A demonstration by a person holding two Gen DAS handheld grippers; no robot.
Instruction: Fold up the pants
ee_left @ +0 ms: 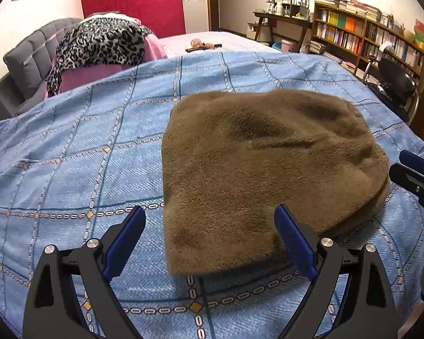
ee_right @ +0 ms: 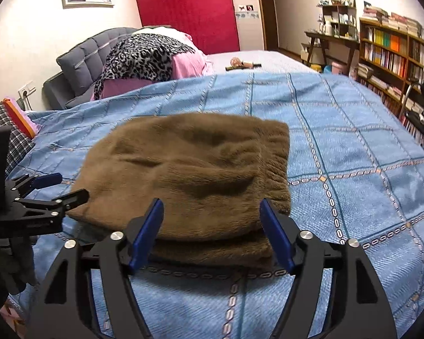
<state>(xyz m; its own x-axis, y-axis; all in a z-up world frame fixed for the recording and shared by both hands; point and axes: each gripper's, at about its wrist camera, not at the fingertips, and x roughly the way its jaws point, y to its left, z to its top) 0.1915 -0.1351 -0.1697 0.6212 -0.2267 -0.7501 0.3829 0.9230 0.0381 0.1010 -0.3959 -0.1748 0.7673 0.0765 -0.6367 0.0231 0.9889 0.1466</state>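
Observation:
The brown fleece pants lie folded into a thick stack on the blue checked bedspread. My left gripper is open and empty, its jaws spread just above the stack's near left edge. My right gripper is open and empty, its jaws spread over the near edge of the pants. The right gripper also shows at the right edge of the left wrist view, beside the stack. The left gripper shows at the left of the right wrist view, by the stack's left corner.
A leopard-print cloth and pink bedding lie by the grey headboard. Small items lie on the far bed. A bookshelf and a black chair stand at the right. A plaid cloth lies at the left.

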